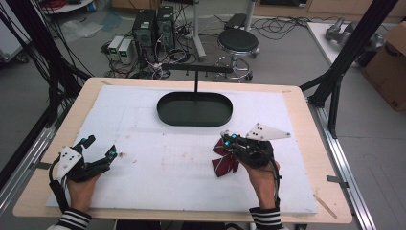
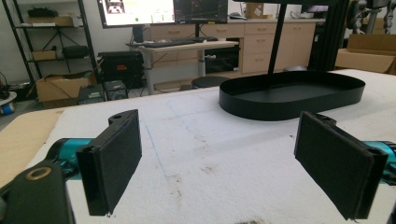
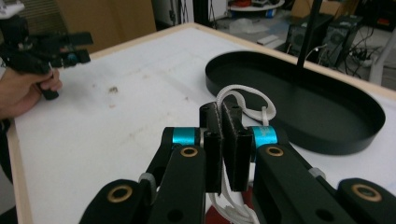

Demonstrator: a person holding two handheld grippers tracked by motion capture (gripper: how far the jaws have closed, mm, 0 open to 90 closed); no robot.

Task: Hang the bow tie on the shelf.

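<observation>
My right gripper [image 1: 228,139] is shut on the white cord loops [image 3: 244,94] of a dark red bag-like thing [image 1: 225,162]. That thing hangs from the jaws just above the white mat, at the table's right. In the right gripper view the pads press together on the cord, and a bit of red [image 3: 215,217] shows below them. A black oval tray [image 1: 161,110] with an upright T-shaped stand [image 1: 196,70] lies at the far middle. My left gripper [image 1: 100,146] rests at the near left, open, with nothing between its pads [image 2: 112,165].
A white mat [image 1: 158,158] covers most of the wooden table [image 1: 306,124]. The tray's wall [image 2: 289,105] lies ahead and to the right of the left gripper. Beyond the table stand a stool [image 1: 238,42], computers [image 1: 153,26] and cables.
</observation>
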